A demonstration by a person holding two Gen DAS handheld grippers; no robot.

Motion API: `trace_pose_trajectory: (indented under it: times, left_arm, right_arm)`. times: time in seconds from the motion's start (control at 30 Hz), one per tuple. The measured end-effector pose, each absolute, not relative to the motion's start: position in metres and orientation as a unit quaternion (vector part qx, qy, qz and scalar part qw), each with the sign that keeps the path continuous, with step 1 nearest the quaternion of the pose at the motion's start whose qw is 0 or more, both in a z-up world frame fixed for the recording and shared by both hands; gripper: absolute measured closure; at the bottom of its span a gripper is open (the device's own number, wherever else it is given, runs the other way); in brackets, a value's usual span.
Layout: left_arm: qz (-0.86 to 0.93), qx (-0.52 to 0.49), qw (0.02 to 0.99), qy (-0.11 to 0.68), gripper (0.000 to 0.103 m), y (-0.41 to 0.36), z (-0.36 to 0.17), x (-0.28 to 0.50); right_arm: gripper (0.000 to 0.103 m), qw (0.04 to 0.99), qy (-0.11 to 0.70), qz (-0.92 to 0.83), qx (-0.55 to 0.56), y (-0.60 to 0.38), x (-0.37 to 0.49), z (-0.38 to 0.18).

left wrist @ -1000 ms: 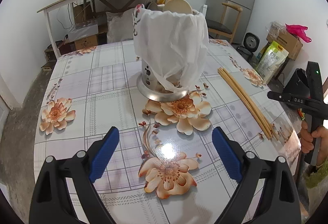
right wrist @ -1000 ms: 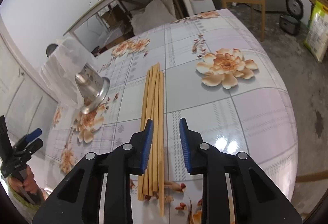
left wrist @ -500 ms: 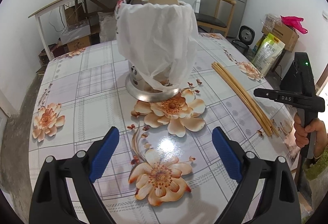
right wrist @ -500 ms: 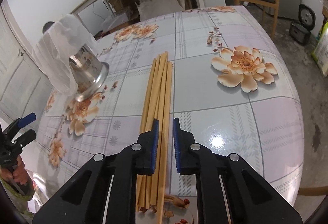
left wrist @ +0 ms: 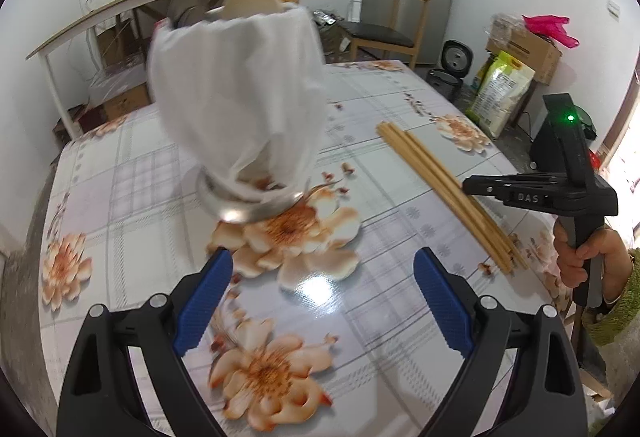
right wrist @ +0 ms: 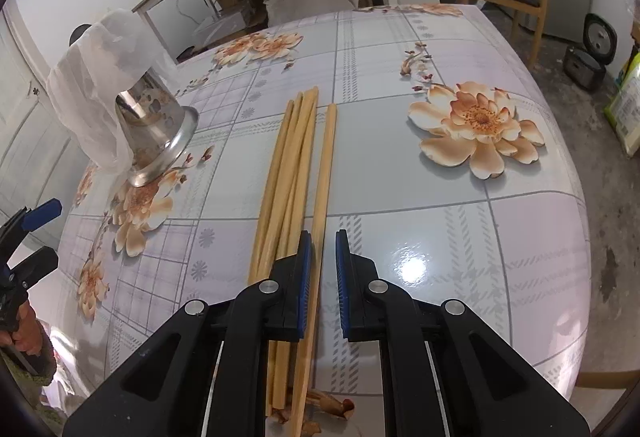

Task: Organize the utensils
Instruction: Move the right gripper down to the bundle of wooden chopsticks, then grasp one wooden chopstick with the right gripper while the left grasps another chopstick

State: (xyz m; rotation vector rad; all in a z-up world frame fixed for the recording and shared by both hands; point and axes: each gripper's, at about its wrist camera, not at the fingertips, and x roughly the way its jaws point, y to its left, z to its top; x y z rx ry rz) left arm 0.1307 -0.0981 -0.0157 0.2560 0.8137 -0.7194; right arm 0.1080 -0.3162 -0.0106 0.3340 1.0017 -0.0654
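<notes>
Lying side by side on the floral table [right wrist: 440, 221], the chopsticks [right wrist: 292, 173] pointed away from the right gripper [right wrist: 322, 277], one stick set slightly apart to the right of the bundle. That gripper hung low over their near ends, its blue pads drawn close with a narrow gap, having just been closing; the separated stick ran up between the pads, though whether they pressed on it could not be told. The left gripper [left wrist: 320, 305] stood wide open over bare tablecloth, holding nothing. Ahead of it, well left of the chopsticks [left wrist: 448, 193], stood the metal holder [left wrist: 248, 197] draped in a white bag [left wrist: 236, 97], blurred.
</notes>
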Motion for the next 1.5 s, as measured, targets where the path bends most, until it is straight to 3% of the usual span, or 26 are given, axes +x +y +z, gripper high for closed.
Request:
trace_pose_trajectory:
  times: [0.27, 0.43, 0.63, 0.83, 1.23, 1.5]
  left_arm:
    - [-0.394, 0.118, 0.831, 0.374, 0.018, -0.143, -0.017, 0.136]
    - [-0.43, 0.111, 0.808, 0.387, 0.04, -0.18, -0.028, 0.144]
    - [-0.442, 0.119, 0.791, 0.407, 0.059, -0.225, -0.049, 0.156]
    - [-0.439, 0.129, 0.785, 0.417, 0.066, -0.254, -0.065, 0.165]
    - [-0.42, 0.15, 0.793, 0.415, 0.07, -0.261, -0.076, 0.173]
    - [-0.4, 0.151, 0.803, 0.416, 0.089, -0.254, -0.077, 0.178]
  right_arm:
    - [0.092, 0.864, 0.477, -0.046, 0.153, -0.326, 0.108, -0.011]
    - [0.092, 0.865, 0.473, -0.046, 0.163, -0.328, 0.106, -0.012]
    - [0.092, 0.864, 0.466, -0.043, 0.183, -0.334, 0.103, -0.013]
    - [0.092, 0.865, 0.463, -0.038, 0.191, -0.336, 0.102, -0.014]
    - [0.093, 0.867, 0.459, -0.034, 0.193, -0.337, 0.101, -0.014]
    - [0.093, 0.867, 0.457, -0.036, 0.194, -0.337, 0.102, -0.015]
